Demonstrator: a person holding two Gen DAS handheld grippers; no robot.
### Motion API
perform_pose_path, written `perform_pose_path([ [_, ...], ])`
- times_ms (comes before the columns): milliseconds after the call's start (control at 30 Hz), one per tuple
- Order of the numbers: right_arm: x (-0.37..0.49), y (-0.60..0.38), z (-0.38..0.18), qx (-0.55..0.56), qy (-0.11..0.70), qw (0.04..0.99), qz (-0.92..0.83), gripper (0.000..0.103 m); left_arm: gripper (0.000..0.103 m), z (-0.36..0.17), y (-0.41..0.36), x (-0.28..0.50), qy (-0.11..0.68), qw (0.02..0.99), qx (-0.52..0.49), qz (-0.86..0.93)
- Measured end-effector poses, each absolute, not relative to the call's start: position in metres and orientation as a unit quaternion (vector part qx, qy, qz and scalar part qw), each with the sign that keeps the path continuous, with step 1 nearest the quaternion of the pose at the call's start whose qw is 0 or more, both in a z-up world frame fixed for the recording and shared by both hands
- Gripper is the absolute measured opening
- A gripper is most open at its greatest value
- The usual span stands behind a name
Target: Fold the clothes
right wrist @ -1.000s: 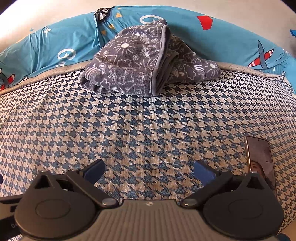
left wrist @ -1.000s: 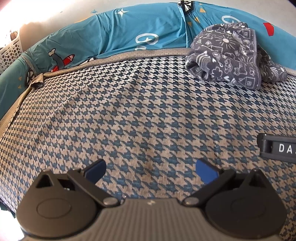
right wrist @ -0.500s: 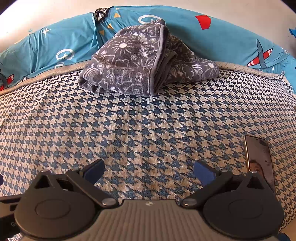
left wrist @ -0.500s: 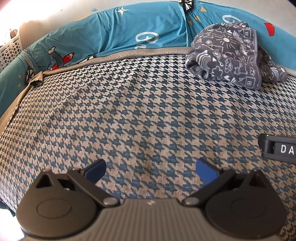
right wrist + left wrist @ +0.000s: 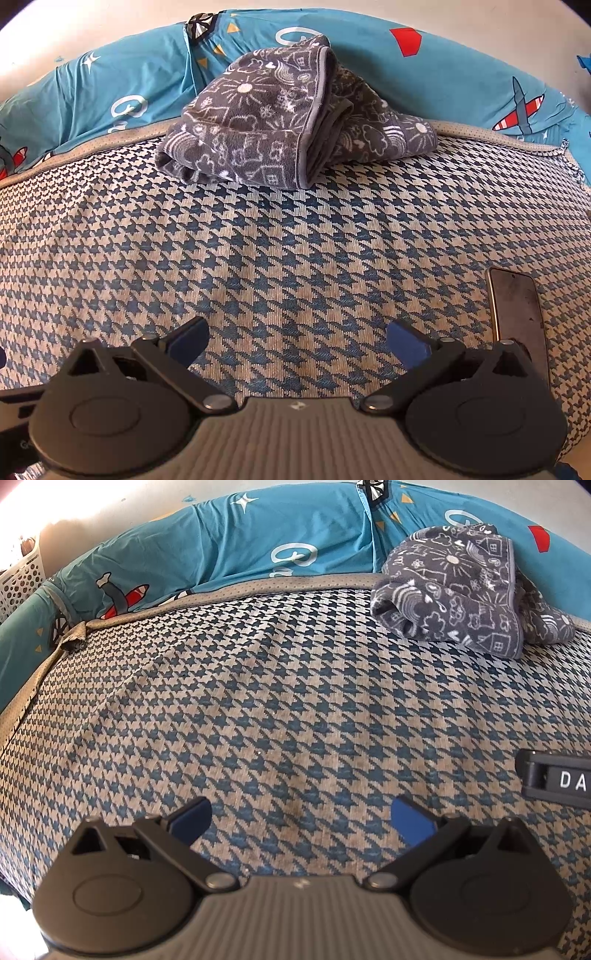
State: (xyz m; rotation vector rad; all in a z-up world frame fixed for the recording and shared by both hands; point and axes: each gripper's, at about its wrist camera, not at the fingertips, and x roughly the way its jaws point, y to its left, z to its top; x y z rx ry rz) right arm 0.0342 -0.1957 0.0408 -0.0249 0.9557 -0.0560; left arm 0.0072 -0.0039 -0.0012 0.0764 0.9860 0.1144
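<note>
A folded grey garment (image 5: 465,590) with white doodle print lies at the far side of the houndstooth bed cover (image 5: 258,709), against the blue pillows. In the right wrist view the same garment (image 5: 280,125) sits straight ahead, well beyond the fingers. My left gripper (image 5: 301,819) is open low over the cover with nothing between its blue pads. My right gripper (image 5: 297,339) is likewise open and holds nothing. Part of the right gripper's body (image 5: 554,779) shows at the right edge of the left wrist view.
Blue printed pillows (image 5: 110,88) line the far edge of the bed. A phone (image 5: 517,306) lies on the cover near my right gripper's right finger. A white perforated basket (image 5: 18,583) stands at the far left. The bed's left edge (image 5: 22,709) drops off.
Both grippers have crept slightly forward and tilted; the grey garment sits a little lower in both views. Both stay open, and the garment has not been touched.
</note>
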Motion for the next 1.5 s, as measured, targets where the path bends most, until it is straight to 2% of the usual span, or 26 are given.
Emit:
perform_pose_path([
  [1500, 0.0357, -0.1934, 0.0384, -0.020, 0.465, 0.885, -0.022, 0.103, 0.103, -0.0027, -0.0032, 0.0075, 0.476, 0.877, 0.037, 0.061],
])
